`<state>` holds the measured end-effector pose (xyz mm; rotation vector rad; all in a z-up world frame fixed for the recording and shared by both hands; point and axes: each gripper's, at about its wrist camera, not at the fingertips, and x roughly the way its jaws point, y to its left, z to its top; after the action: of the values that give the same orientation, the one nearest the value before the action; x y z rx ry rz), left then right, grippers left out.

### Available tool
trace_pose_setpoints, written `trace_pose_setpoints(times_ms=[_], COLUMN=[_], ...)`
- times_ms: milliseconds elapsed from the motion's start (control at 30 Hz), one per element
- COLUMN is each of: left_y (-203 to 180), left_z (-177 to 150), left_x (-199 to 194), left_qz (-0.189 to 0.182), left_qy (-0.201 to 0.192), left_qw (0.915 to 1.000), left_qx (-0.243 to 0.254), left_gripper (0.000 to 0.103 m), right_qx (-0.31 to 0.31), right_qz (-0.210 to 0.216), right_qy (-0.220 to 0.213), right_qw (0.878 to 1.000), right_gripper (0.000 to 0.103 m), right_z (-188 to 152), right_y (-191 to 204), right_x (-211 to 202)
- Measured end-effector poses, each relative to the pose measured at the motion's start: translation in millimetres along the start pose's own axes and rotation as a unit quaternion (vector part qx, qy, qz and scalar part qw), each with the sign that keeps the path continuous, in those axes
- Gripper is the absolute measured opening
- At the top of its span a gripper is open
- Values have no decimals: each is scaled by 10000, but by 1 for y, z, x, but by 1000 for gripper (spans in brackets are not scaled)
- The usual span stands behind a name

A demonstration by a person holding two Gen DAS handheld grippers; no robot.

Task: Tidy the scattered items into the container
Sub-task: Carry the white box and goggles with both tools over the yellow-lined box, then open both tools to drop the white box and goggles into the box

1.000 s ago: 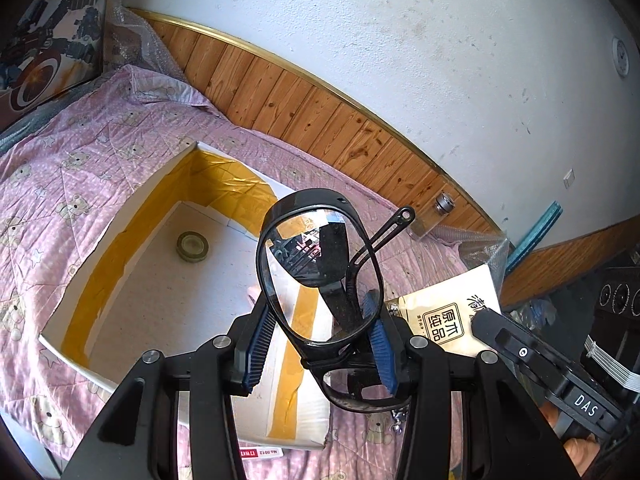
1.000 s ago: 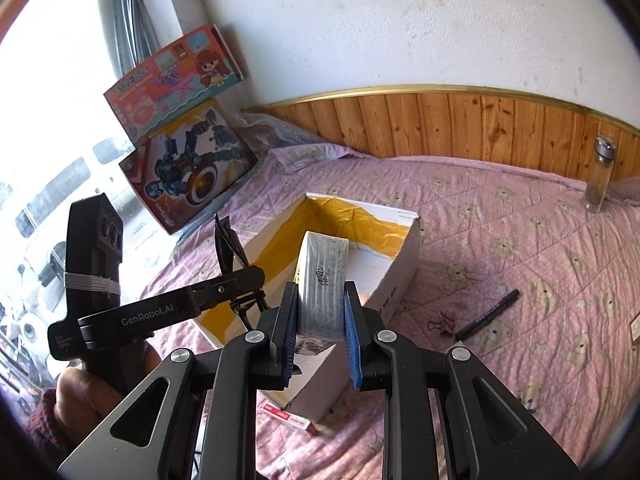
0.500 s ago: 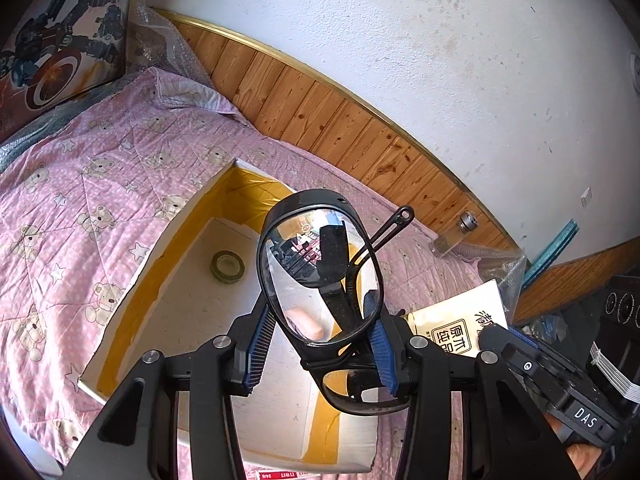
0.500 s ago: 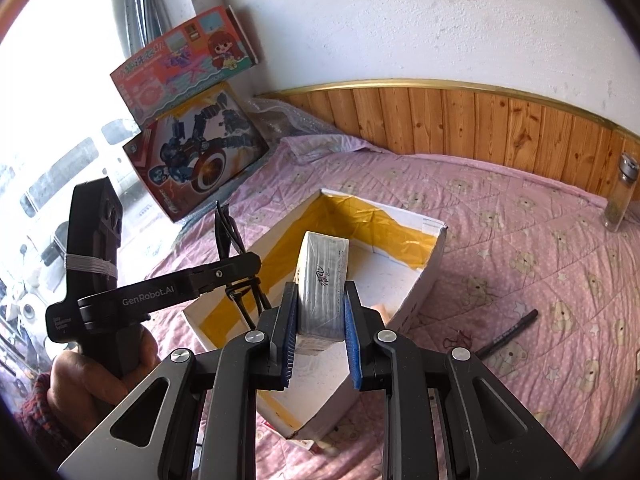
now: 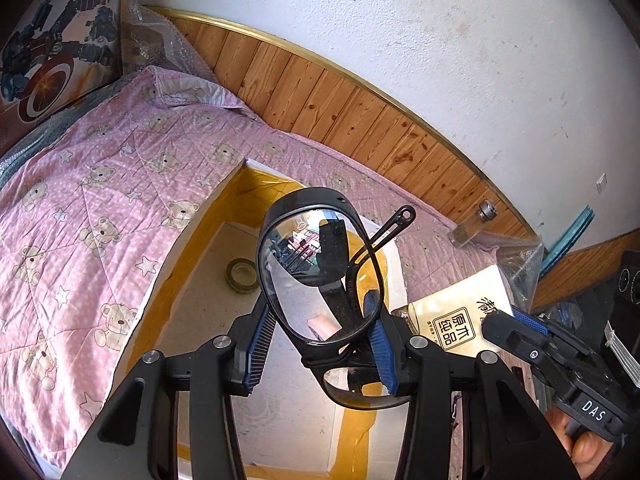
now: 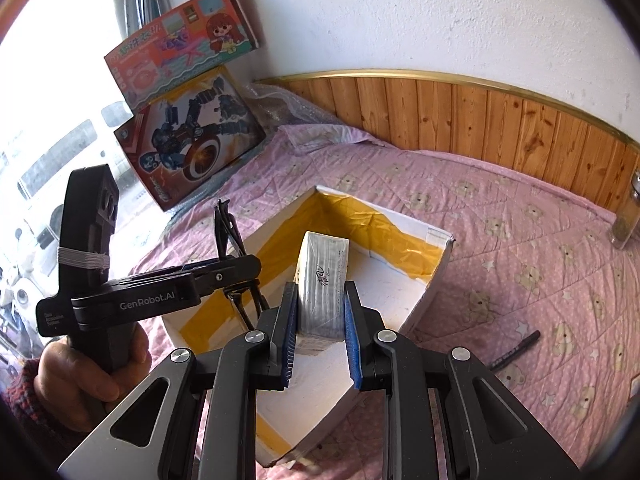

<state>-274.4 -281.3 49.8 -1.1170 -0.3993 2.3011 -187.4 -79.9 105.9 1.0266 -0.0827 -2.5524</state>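
Pink bed, both tongs over box: left tongs grip glasses, right tongs grip packet; simultaneous drop risks lens damage.

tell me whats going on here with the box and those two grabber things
A person is tidying items into the open white box on a pink quilt. The left gripper holds black glasses above the box; the right gripper grips a grey packet over it. A tape roll already lies inside.
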Motion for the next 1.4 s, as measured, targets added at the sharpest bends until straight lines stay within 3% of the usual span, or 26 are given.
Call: trace_pose_setpoints(times_ms=[700, 1100, 1200, 1267, 1400], left_y=[5, 13, 16, 19, 24], left_z=[8, 1, 2, 3, 1], left_x=[61, 87, 93, 98, 94], left_qz=[249, 537, 590, 640, 590], left_qy=[737, 1314, 1453, 1616, 1634], left_qw=[9970, 9898, 9875, 9844, 9837], left_qx=[-22, -103, -179, -276, -457], left_gripper=[46, 46, 47, 47, 53], right_qx=[-146, -297, -318, -263, 154], right_qz=[-122, -186, -135, -217, -388], right_qy=[625, 1436, 1736, 1924, 1804], right_qw=[9979, 9890, 9842, 9807, 9827], right_gripper=[22, 23, 27, 42, 44], right_z=[14, 24, 29, 30, 32], right_y=[-21, -35, -38, -44, -59], right_x=[63, 122, 146, 163, 164])
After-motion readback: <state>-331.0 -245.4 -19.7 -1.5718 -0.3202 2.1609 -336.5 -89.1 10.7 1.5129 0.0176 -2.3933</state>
